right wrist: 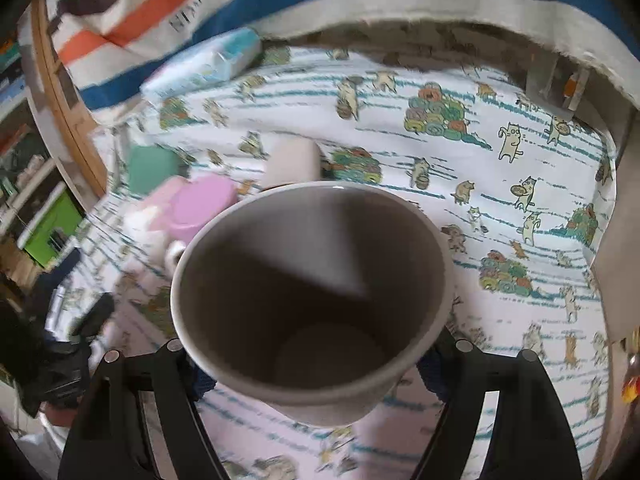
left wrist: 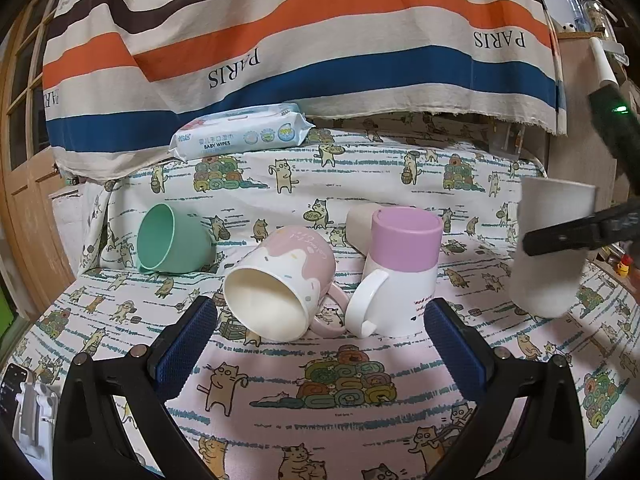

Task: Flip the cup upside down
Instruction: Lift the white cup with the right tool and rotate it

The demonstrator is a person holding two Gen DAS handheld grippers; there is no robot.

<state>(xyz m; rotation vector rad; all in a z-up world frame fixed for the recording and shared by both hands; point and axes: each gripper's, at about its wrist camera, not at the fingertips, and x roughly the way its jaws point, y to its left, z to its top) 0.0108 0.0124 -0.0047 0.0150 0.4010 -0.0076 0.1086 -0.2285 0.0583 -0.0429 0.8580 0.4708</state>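
The right gripper (right wrist: 312,364) holds the grey cup (right wrist: 310,292) clamped by its sides, lifted off the cat-print bench (left wrist: 320,400), its mouth facing the camera, probably mid-turn. The left gripper (left wrist: 320,332) waits wide and empty before the pink mug (left wrist: 280,284).

The grey cup (right wrist: 312,300) looks matt, smooth like unglazed ceramic or plastic, can't tell which. The pink and white mug (left wrist: 276,280) is glossy glazed ceramic, and so is the tall white mug (left wrist: 396,272) with its matt-looking lilac band. The green cup (left wrist: 172,240) has a soft satin plastic look. Printed cotton-like cloth (left wrist: 320,392) covers the desk, and the striped fabric (left wrist: 280,40) is coarser, frayed at the hem. The left tool (left wrist: 320,340) has rough blue textured pads (left wrist: 188,344) on black plastic, and the wipes pack (left wrist: 240,132) is shiny film.
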